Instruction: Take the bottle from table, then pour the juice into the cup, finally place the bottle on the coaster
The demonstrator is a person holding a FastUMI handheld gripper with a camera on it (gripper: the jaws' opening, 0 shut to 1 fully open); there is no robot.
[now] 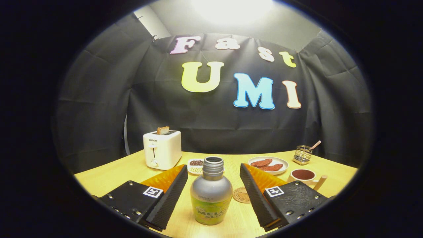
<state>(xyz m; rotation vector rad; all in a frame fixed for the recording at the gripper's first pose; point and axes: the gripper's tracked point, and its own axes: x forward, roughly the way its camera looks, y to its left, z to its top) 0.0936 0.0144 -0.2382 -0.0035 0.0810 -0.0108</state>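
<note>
Bottle (211, 191) upright between spread gripper (211, 195) fingers, untouched; coaster (241, 195) beside.

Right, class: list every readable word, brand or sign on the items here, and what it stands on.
"SUPOR": on the white plastic toaster.
Grey, green-labelled bottle: print too blurred.
Round wooden coaster: mark too small.
Open tool, fingers flanking the bottle: square markers, no words.
</note>
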